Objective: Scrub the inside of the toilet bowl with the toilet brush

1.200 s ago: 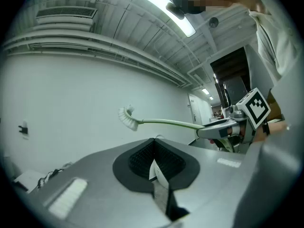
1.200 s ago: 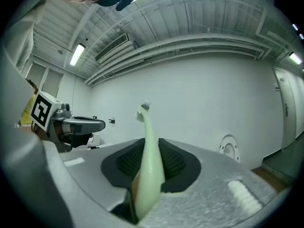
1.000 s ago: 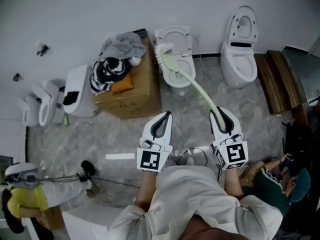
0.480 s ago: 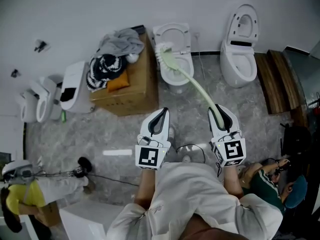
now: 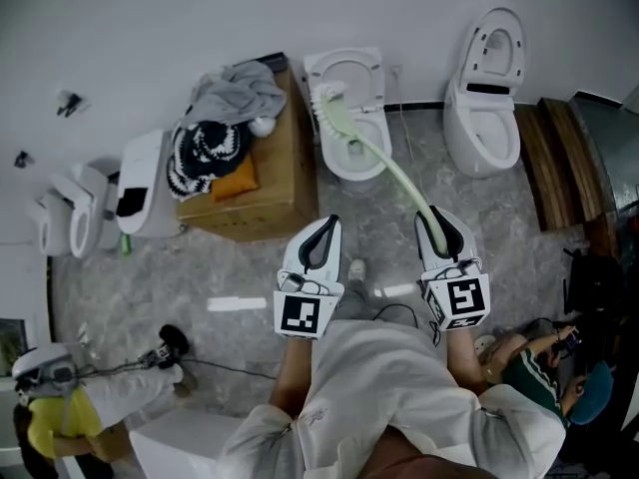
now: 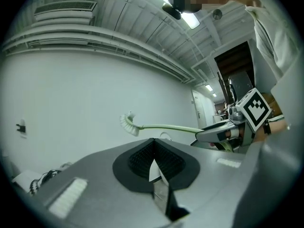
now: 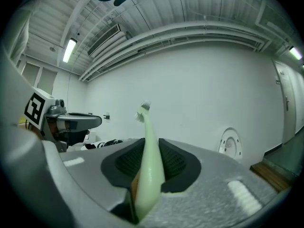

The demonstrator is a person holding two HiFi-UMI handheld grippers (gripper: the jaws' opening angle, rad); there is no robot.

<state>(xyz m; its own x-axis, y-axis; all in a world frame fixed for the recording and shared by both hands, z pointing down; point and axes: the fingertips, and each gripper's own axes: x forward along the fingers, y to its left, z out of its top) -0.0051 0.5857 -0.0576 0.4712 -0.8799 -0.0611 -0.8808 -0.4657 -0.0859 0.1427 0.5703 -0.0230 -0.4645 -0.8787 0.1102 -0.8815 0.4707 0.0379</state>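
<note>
- The right gripper [image 5: 439,230] was clamped on the brush [image 7: 149,151], with the pale green handle pinched between its pads.
- In the right gripper view the handle rose from deep in the jaws, up past their tips.
- The left gripper [image 5: 324,238] was closed with nothing in it. Its own view showed the two pads meeting along a thin seam.
- Both grippers were held side by side in front of the person's torso, well apart, over the grey marbled floor [image 5: 200,257].
- In the head view the handle arched from the right gripper forward and leftward to the toilet [image 5: 361,173], which stood against the wall with its lid raised.
- The head [image 5: 327,96] of the brush, with white bristles, sat over the toilet's back left edge, beside the lid.
- In the left gripper view it showed against the bare wall, above the top of the lid. Whether it touched the toilet could not be told.
- A box [image 5: 265,193] stood just left of the toilet, with clothes [image 5: 240,93] heaped on its far end.
- A second toilet [image 5: 484,128], lid up, stood further right along the wall, with planks [image 5: 559,163] beside it.
</note>
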